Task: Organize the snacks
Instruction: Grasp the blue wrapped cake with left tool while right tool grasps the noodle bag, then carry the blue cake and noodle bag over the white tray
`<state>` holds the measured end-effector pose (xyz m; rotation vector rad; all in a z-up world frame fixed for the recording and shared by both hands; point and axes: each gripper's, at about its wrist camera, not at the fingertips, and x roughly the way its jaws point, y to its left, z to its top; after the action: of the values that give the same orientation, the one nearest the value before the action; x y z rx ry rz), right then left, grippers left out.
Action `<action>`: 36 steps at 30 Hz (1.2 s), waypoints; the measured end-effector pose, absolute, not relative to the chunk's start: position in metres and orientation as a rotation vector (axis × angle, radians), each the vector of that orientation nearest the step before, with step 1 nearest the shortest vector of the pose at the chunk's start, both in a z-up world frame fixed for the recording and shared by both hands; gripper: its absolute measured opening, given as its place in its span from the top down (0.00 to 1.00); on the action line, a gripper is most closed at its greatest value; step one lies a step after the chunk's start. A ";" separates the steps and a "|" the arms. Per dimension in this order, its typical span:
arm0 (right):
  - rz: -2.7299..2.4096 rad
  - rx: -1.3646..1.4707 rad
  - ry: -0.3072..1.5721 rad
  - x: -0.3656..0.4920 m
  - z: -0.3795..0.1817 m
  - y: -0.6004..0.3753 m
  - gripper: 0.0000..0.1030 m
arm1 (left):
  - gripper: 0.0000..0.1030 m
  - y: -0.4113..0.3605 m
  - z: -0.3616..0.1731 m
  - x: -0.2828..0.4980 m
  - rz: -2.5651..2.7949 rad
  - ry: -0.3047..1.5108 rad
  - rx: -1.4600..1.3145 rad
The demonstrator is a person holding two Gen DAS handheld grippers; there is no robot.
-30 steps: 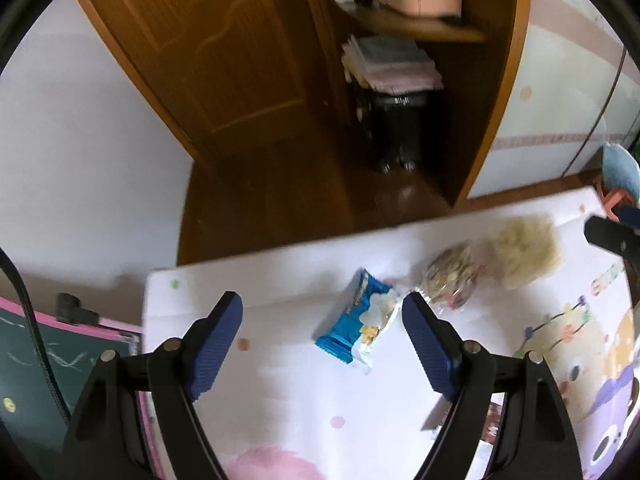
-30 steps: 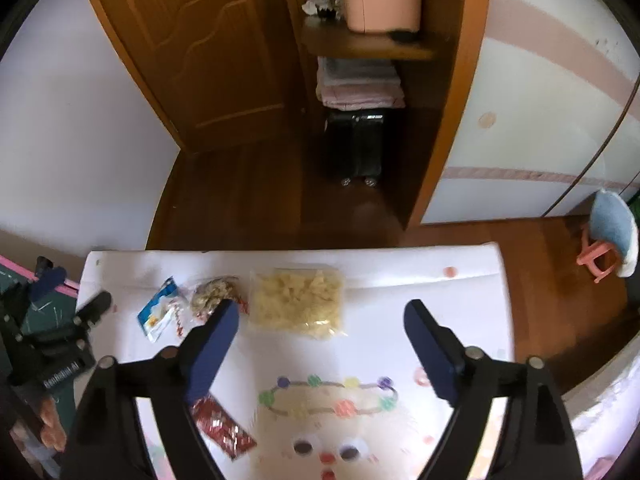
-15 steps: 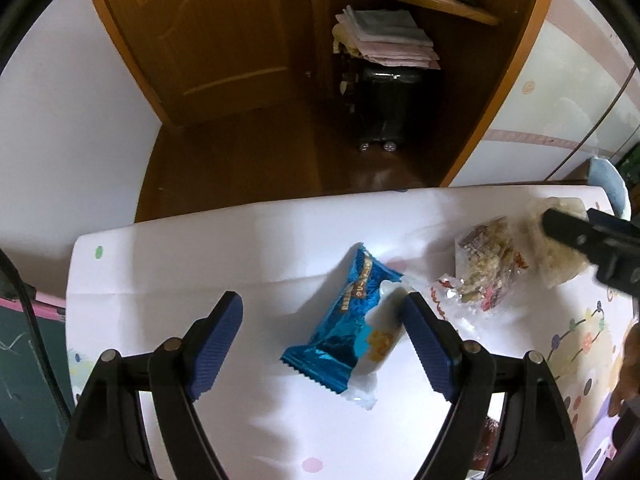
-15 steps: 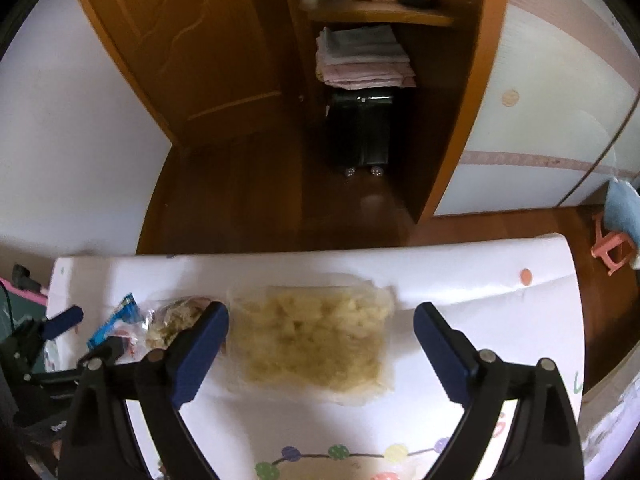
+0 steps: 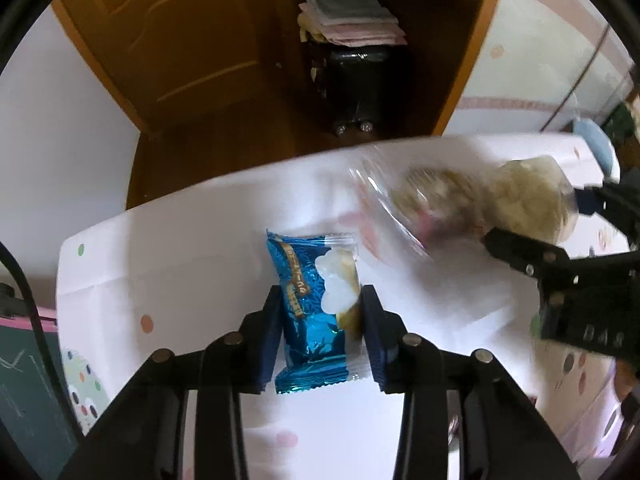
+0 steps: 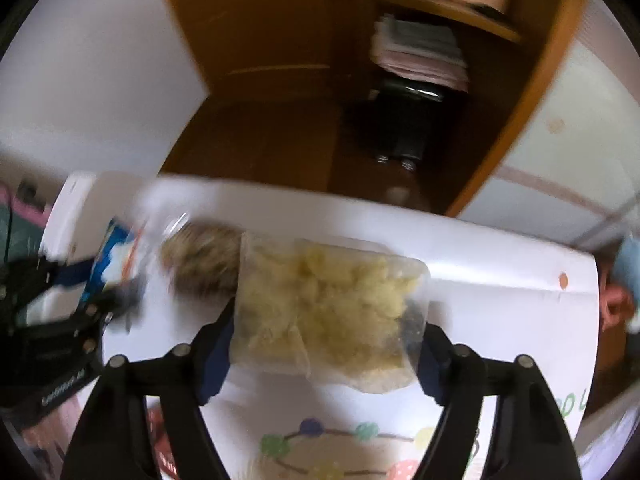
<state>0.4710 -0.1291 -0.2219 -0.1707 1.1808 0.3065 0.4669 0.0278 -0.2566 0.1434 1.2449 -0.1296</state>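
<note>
My left gripper [image 5: 320, 320] is shut on a blue foil snack packet [image 5: 314, 312] that lies on the white table cover [image 5: 168, 264]. My right gripper [image 6: 326, 340] is closed against both sides of a clear bag of pale yellow puffed snacks [image 6: 328, 312]. A clear bag of mixed brown snacks [image 6: 204, 264] lies blurred between the two; it also shows in the left wrist view [image 5: 436, 200]. The yellow bag [image 5: 528, 196] and the right gripper [image 5: 532, 256] show at the right of the left wrist view. The left gripper [image 6: 80, 300] and blue packet [image 6: 108, 256] show at the left of the right wrist view.
The table's far edge [image 5: 280, 164] drops to a wooden floor. A wooden door [image 5: 172, 40] and a shelf unit with folded cloths [image 5: 352, 20] stand behind. A red packet [image 6: 164, 440] lies near my right gripper. A green chalkboard [image 5: 28, 392] stands at the left.
Both grippers have come down and forward and closed: the left on the blue packet, the right on the yellow snack bag. The view is blurred from motion.
</note>
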 end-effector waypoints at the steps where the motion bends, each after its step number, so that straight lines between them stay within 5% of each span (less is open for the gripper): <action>1: 0.332 -0.199 1.179 0.465 -0.221 -0.125 0.28 | 0.65 0.026 -0.256 0.461 -0.141 1.249 0.152; 18: 0.505 -0.242 1.166 0.351 -0.174 -0.122 0.32 | 0.66 0.015 -0.205 0.366 -0.191 1.271 0.144; 36: 0.357 -0.151 0.801 0.165 0.053 -0.180 0.32 | 0.66 0.000 0.050 0.185 -0.194 0.921 0.104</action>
<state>0.1651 -0.1805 0.0530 -0.1509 0.8011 0.3573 0.1850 0.0001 0.0502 0.1044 0.9212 -0.1941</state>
